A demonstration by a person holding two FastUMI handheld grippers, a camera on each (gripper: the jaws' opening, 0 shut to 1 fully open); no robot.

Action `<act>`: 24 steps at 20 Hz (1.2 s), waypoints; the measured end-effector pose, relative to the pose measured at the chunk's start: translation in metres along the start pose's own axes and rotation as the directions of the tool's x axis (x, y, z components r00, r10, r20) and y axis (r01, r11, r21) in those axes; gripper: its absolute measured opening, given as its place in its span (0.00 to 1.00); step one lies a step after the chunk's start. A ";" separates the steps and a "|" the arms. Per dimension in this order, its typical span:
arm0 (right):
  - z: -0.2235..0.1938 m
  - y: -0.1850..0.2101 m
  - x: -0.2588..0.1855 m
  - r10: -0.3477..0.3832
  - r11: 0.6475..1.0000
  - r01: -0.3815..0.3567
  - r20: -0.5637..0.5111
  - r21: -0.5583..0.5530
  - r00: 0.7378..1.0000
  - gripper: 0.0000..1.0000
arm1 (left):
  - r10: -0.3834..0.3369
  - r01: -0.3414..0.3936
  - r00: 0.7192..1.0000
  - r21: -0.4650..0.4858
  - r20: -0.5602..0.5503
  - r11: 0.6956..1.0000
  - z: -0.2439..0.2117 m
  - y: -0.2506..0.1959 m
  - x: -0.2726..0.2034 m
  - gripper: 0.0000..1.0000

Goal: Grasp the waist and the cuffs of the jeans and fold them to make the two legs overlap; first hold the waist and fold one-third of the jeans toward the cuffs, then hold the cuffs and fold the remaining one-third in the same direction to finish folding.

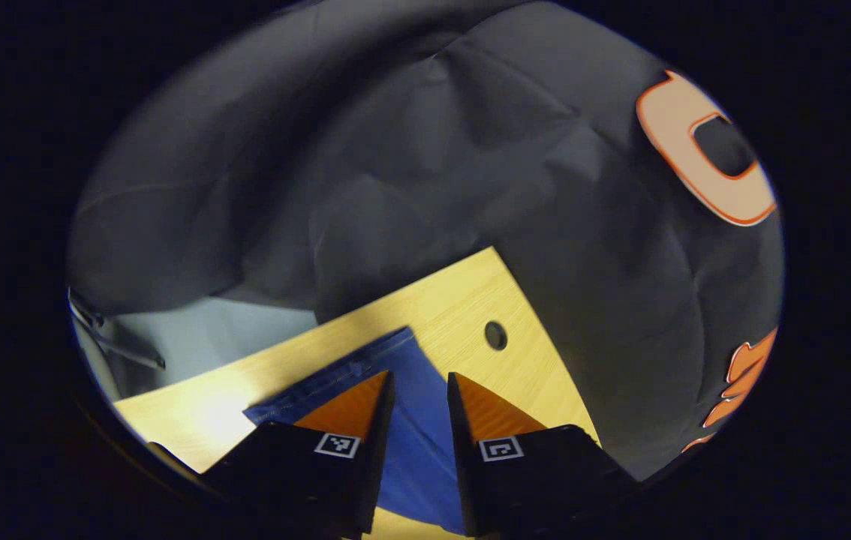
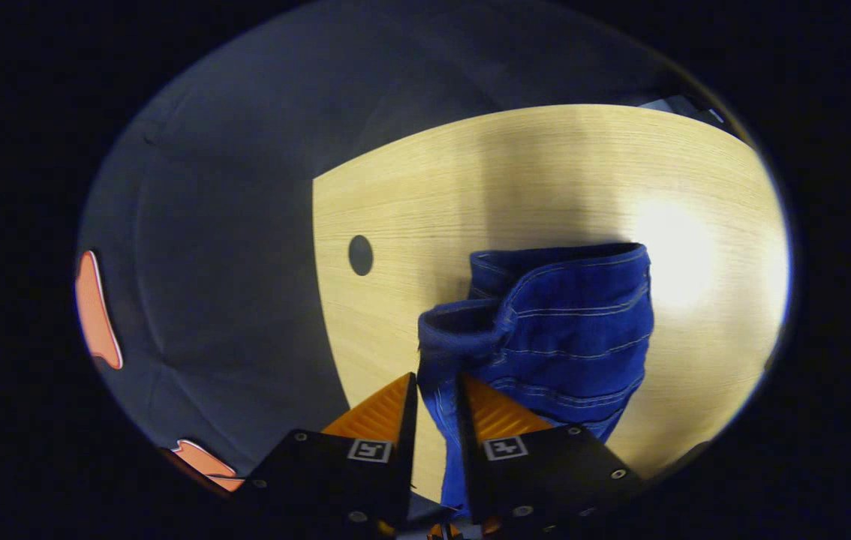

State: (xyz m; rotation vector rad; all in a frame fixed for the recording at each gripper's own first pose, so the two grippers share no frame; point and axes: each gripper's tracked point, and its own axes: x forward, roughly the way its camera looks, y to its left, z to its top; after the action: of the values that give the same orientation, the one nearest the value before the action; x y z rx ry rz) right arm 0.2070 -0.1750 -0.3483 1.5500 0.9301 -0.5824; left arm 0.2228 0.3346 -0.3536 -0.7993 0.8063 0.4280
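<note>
In the left gripper view the left gripper [image 1: 420, 379] stands part open over the jeans [image 1: 414, 439] at 6 o'clock — cloth shows in the gap, but whether the fingers press it I cannot tell. In the right gripper view the right gripper [image 2: 437, 384] is nearly closed on a fold of the jeans [image 2: 568, 330], which are bunched on the counter [image 2: 545, 172] toward 4 o'clock — a hole [image 2: 360, 255] lies at 9.

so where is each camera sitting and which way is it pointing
Left gripper view: rides the left gripper, looking along its two fingers at the jeans on the table.
Right gripper view: rides the right gripper, looking down its fingers at bunched jeans.
Shared: jeans, table with its hole.
</note>
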 end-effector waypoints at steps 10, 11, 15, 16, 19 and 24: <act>0.007 -0.040 -0.041 -0.048 0.948 0.087 0.133 -0.305 0.990 0.88 | -0.164 0.129 0.985 0.420 0.049 0.898 -0.033 -0.079 -0.058 0.96; 0.007 -0.046 -0.045 -0.061 0.938 0.108 0.149 -0.330 0.987 0.94 | -0.170 0.126 0.984 0.459 0.054 0.879 -0.037 -0.084 -0.063 0.96; 0.004 -0.071 -0.052 -0.108 0.877 0.182 0.188 -0.444 0.976 0.97 | -0.241 0.110 0.960 0.600 0.143 0.793 -0.037 -0.121 -0.095 0.98; 0.004 -0.078 -0.052 -0.125 0.861 0.205 0.197 -0.466 0.972 0.97 | -0.267 0.112 0.950 0.625 0.160 0.772 -0.038 -0.129 -0.105 0.98; 0.004 -0.100 -0.052 -0.171 0.832 0.250 0.200 -0.495 0.965 0.98 | -0.338 0.132 0.926 0.691 0.171 0.711 -0.048 -0.151 -0.134 0.97; 0.007 -0.126 -0.031 -0.206 0.865 0.256 0.160 -0.431 0.965 0.98 | -0.416 0.206 0.899 0.709 0.135 0.675 -0.087 -0.180 -0.176 0.97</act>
State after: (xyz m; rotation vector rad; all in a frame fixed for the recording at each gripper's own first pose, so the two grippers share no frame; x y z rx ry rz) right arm 0.0869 -0.1885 -0.3973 0.9879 1.0878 -0.5659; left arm 0.1813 0.1446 -0.1707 -0.1538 0.4701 -0.0880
